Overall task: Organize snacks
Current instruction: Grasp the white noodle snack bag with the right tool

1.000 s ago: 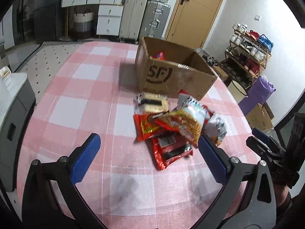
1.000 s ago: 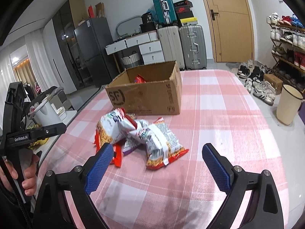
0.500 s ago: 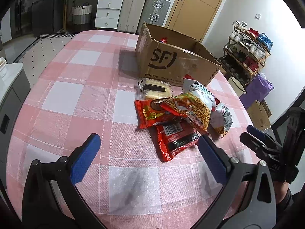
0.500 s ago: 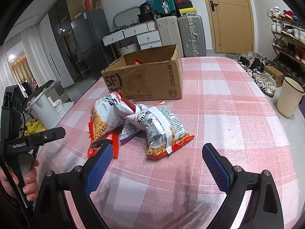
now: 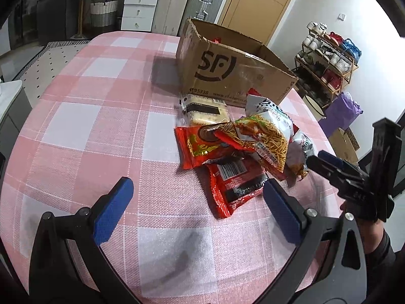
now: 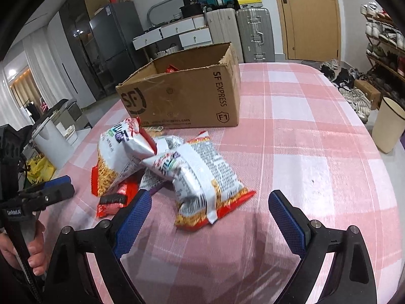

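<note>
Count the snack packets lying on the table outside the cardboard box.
6 visible: pale cracker pack, two red packets, three noodle-print bags. Others may hide underneath.

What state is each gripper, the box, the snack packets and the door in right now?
Left gripper: open, empty.
Right gripper: open, empty.
Brown cardboard SF box: open-topped, upright, something red inside.
Red flat snack packet: lying on the pink checked tablecloth.
White-backed noodle-snack bag: sealed, lying.
Wooden door: shut.

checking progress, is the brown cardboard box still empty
No, a red snack packet already shows inside the brown cardboard box, peeking above its near wall.
</note>
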`<state>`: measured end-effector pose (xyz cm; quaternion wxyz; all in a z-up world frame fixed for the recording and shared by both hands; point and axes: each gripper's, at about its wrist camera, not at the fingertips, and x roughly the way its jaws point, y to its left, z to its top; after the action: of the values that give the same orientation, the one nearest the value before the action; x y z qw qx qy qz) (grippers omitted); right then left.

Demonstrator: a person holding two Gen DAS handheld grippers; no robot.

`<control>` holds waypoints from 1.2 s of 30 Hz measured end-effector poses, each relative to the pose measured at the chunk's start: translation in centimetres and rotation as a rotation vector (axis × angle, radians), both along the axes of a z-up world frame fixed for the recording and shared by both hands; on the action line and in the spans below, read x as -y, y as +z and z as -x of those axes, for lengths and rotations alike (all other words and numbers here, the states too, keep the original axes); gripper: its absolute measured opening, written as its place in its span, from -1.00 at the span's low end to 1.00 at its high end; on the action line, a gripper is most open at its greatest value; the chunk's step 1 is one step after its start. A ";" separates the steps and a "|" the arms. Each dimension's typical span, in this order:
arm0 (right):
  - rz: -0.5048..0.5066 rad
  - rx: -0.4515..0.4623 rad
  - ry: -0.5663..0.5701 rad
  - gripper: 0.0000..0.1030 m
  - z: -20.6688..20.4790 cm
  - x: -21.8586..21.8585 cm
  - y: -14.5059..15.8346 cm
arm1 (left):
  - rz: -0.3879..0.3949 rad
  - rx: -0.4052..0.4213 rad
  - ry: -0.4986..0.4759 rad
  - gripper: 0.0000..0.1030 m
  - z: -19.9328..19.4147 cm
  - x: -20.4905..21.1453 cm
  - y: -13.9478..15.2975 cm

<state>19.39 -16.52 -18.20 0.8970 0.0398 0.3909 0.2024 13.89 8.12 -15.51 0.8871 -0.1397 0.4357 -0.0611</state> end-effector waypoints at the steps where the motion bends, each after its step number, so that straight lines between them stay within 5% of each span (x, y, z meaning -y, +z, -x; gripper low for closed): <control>1: 0.005 0.001 0.006 0.83 -0.5 -0.1 0.0 | 0.000 -0.001 0.000 0.97 -0.1 0.0 0.0; 12: 0.005 -0.023 0.108 0.62 -3.4 -1.2 -0.4 | -0.002 -0.013 0.002 0.97 -1.1 0.2 0.0; 22: -0.032 -0.066 0.149 -0.01 -4.1 -1.3 -1.7 | -0.017 -0.024 -0.001 0.97 -1.6 0.6 -0.1; 36: -0.064 -0.048 0.119 -0.08 -3.1 0.0 -1.2 | -0.029 -0.016 0.002 0.97 -0.9 0.9 0.3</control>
<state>22.49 -16.48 -19.42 0.8720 0.0500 0.4073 0.2670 14.84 7.22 -15.18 0.8856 -0.1279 0.4434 -0.0526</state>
